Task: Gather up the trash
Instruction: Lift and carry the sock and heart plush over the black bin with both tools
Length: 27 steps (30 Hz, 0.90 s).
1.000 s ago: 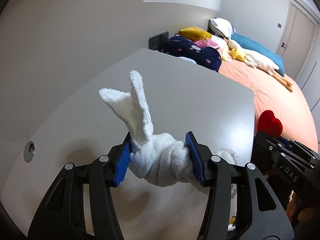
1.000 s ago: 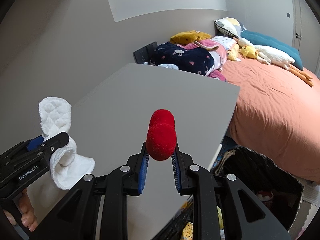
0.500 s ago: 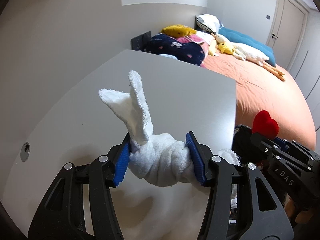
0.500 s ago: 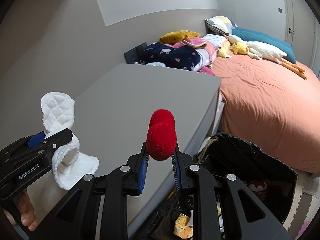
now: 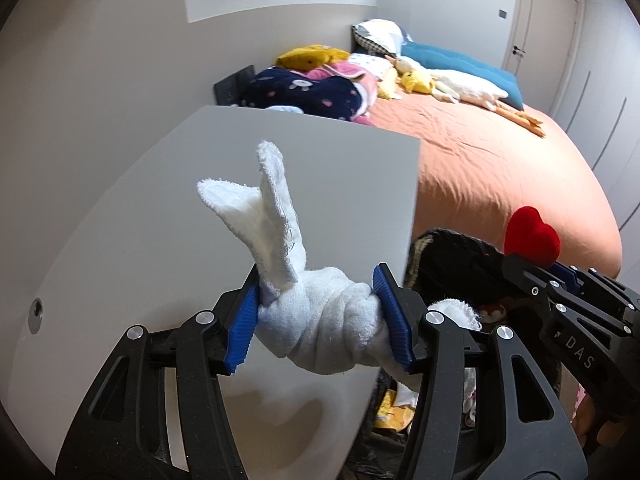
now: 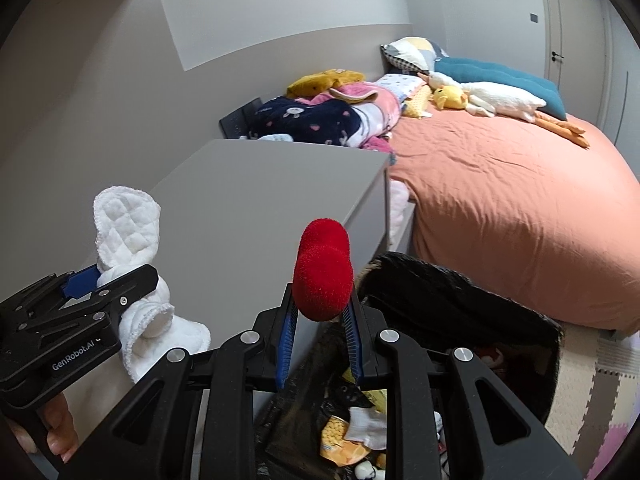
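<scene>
The left gripper (image 5: 318,312) is clamping a knotted white cloth (image 5: 320,320) above the grey table's (image 5: 200,208) right edge. The right gripper (image 6: 320,320) is pinching a red plush heart (image 6: 322,274) narrowly over the black trash bin (image 6: 460,300) standing beside that edge.

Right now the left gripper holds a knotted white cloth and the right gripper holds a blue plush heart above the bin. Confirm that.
Not quite: the plush heart is red, not blue; only the gripper's pads are blue. The right wrist view shows it pinched in the right gripper above the black bin. The rest holds: the left gripper holds the knotted white cloth.
</scene>
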Motion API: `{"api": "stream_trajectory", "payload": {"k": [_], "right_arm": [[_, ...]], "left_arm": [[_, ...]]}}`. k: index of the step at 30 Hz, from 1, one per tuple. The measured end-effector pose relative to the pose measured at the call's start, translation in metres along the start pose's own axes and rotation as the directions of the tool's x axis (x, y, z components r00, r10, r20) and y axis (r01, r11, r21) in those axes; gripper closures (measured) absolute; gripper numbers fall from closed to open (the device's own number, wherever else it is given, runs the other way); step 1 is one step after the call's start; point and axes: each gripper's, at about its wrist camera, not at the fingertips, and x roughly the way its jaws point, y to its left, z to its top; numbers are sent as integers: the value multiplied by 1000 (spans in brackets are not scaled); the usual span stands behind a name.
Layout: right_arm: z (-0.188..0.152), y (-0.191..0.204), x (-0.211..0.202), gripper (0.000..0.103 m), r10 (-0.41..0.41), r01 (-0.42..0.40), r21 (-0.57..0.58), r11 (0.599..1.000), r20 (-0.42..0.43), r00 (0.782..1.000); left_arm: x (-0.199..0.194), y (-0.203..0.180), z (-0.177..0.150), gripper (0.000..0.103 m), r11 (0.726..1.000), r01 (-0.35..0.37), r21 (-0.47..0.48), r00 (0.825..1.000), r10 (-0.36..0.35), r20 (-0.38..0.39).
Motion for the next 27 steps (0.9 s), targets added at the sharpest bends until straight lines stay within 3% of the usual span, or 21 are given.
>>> {"api": "stream_trajectory", "payload": {"k": [27], "right_arm": [[-25, -87, -41, 79, -126, 121, 119, 985, 33, 991]], "left_arm": [[-1, -89, -14, 48, 978, 122, 167, 993, -120, -20]]}}
